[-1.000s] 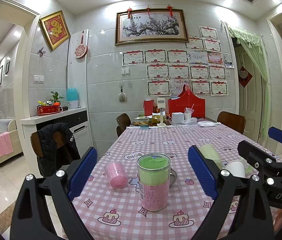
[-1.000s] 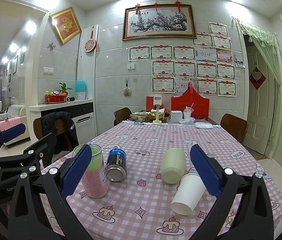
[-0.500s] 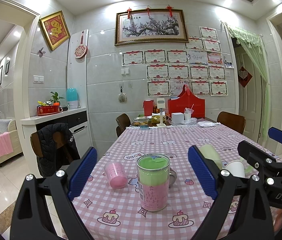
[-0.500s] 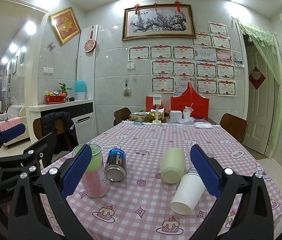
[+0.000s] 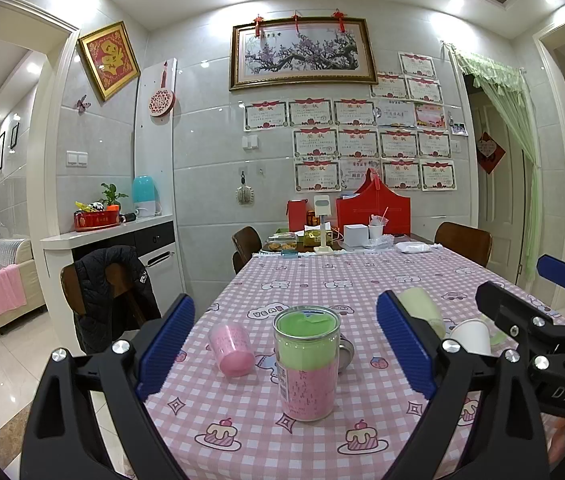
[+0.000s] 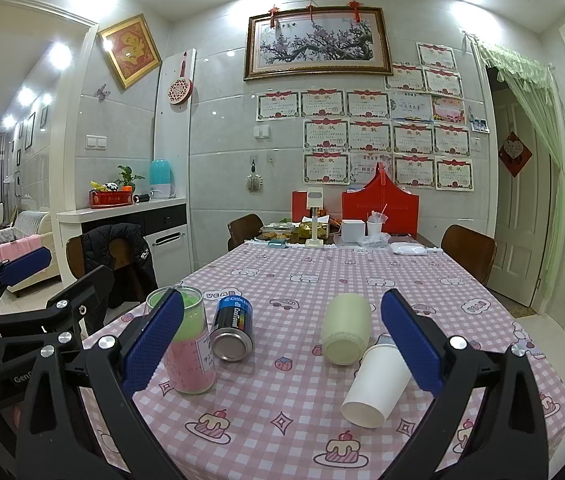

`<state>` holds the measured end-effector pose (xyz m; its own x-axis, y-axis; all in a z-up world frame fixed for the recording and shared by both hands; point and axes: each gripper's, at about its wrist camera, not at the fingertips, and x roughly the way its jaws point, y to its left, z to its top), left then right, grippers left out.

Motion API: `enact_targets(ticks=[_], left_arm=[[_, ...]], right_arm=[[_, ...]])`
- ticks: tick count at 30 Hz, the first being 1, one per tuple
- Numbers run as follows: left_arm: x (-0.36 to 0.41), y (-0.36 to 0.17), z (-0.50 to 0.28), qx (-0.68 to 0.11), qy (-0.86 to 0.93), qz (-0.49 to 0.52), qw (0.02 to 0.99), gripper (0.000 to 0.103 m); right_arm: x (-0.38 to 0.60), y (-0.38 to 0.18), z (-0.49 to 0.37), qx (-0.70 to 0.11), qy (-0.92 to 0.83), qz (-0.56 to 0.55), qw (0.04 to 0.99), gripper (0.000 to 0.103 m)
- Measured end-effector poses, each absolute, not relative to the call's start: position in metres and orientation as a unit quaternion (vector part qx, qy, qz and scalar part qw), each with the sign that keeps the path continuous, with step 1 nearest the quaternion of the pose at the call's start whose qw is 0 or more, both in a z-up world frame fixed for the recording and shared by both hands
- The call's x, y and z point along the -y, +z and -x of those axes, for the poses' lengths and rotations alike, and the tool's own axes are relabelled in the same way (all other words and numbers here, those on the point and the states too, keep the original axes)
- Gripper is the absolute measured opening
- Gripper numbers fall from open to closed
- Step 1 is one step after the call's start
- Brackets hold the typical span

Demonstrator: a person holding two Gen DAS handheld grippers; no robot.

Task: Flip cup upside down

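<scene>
A clear cup [image 5: 308, 364] with green and pink inside stands upright on the pink checked tablecloth [image 5: 334, 276], right in front of my open left gripper [image 5: 284, 346] and between the lines of its fingers. A pink cup [image 5: 230, 346] lies on its side to the left of it. In the right wrist view a white paper cup [image 6: 378, 384] and a pale green cup [image 6: 346, 334] lie on their sides, ahead of my open right gripper [image 6: 282, 344]. The clear cup [image 6: 190, 352] stands by that gripper's left finger. Neither gripper holds anything.
A drink can [image 6: 234, 334] lies on its side beside the clear cup. Red boxes [image 6: 378, 210], a white box and food containers crowd the table's far end. Chairs [image 6: 468, 248] stand around the table, one with a black jacket [image 5: 110, 292] at the left. The near table edge runs below both grippers.
</scene>
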<state>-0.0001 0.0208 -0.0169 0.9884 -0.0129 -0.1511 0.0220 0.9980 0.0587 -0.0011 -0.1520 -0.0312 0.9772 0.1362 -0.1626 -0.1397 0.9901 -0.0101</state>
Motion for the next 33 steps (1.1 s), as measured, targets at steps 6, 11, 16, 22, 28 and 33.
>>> enact_targets(ticks=[6, 11, 16, 22, 28, 33], left_arm=[[-0.0203, -0.0174, -0.0009, -0.076, -0.009, -0.031, 0.997, 0.091], [-0.0203, -0.0174, -0.001, -0.076, -0.009, -0.031, 0.997, 0.091], [-0.0201, -0.0176, -0.0008, -0.076, -0.009, -0.031, 0.997, 0.091], [-0.0204, -0.0176, -0.0013, -0.077, -0.008, -0.031, 0.997, 0.091], [-0.0203, -0.0223, -0.0028, -0.079, -0.008, -0.032, 0.996, 0.091], [-0.0238, -0.0254, -0.0062, -0.079, -0.006, -0.03, 0.996, 0.091]], right_arm=[[0.1514, -0.0322, 0.0015, -0.083, 0.069, 0.01, 0.994, 0.095], [0.1517, -0.0321, 0.0013, -0.082, 0.069, 0.01, 0.994, 0.095], [0.1519, -0.0327, 0.0015, -0.083, 0.069, 0.009, 0.994, 0.095], [0.1521, -0.0334, 0.0019, -0.085, 0.068, 0.009, 0.994, 0.095], [0.1522, -0.0354, 0.0011, -0.087, 0.067, 0.008, 0.994, 0.095], [0.1501, -0.0361, -0.0001, -0.087, 0.068, 0.01, 0.994, 0.095]])
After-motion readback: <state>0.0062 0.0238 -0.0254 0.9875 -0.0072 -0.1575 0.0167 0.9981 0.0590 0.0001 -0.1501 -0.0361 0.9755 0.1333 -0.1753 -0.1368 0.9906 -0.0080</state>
